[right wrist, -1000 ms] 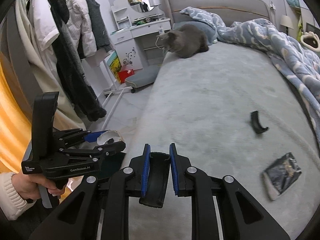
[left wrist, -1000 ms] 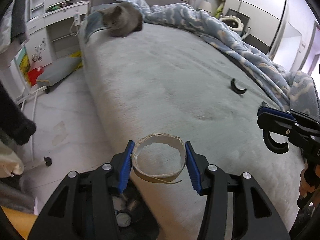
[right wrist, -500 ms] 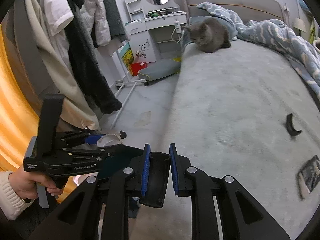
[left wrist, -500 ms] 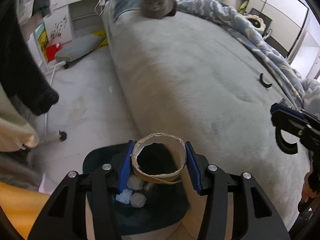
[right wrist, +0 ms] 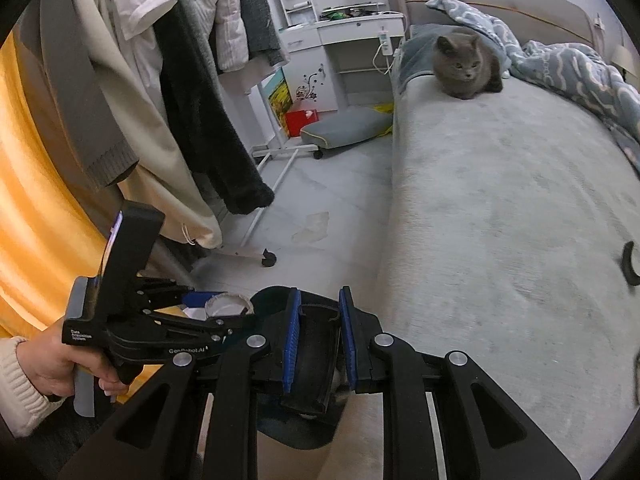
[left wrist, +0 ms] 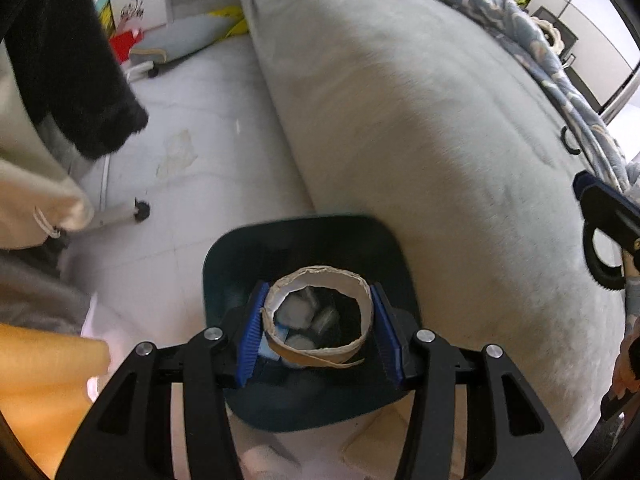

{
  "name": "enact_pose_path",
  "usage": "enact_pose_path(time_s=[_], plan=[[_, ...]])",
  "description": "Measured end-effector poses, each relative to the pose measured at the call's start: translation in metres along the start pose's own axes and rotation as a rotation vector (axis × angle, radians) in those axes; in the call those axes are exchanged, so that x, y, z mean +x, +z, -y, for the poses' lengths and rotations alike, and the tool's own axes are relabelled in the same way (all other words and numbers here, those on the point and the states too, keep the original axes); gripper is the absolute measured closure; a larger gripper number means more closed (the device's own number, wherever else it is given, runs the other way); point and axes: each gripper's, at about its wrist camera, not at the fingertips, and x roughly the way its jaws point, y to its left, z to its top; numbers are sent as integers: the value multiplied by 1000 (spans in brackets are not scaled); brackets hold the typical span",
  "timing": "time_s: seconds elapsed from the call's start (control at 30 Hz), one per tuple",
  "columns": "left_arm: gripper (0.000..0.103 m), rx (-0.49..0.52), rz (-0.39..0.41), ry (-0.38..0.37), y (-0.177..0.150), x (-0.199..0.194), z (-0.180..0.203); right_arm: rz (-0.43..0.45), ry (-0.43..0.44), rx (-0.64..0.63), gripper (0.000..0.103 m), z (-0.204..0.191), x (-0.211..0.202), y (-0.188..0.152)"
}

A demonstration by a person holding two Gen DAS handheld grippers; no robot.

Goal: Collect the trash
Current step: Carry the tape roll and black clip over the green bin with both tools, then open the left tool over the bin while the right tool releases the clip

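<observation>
My left gripper [left wrist: 318, 330] is shut on a cardboard tape ring [left wrist: 320, 354] and holds it right over a dark blue bin [left wrist: 304, 240] on the floor beside the bed. Crumpled white trash [left wrist: 296, 314] shows through the ring, inside the bin. My right gripper [right wrist: 318, 346] is shut on a curved black plastic piece [right wrist: 314, 360], near the bin's edge [right wrist: 272, 294]; in the left wrist view it appears at the right border [left wrist: 604, 240]. Another black curved piece [right wrist: 628, 266] lies on the bed at the right.
A grey cat [right wrist: 466, 64] crouches at the head of the grey bed [right wrist: 500, 220], next to a blue blanket [right wrist: 580, 72]. Clothes hang on a wheeled rack [right wrist: 180, 80] at the left. A white desk [right wrist: 340, 40], a red box and a grey cushion [right wrist: 344, 128] stand beyond.
Both grippers have swung left off the bed toward the floor. The bin has come into view under the tape ring. The dark packet on the bed has left the right wrist view.
</observation>
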Motion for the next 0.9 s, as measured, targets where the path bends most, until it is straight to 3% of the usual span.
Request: enact_pose_path(time_s=[0.23,0.4,0.9], plan=[[49,-39,-68,-19,-11,8,-25,-43,12,-16,84,-15,23,-2],[33,-49,-81,-34,-15,7,-35,-82,19,-25,84,-22,42,-5],[28,-50,38,-42,-11,-21,-48,-211,33,-37,84,-35,89,-28]])
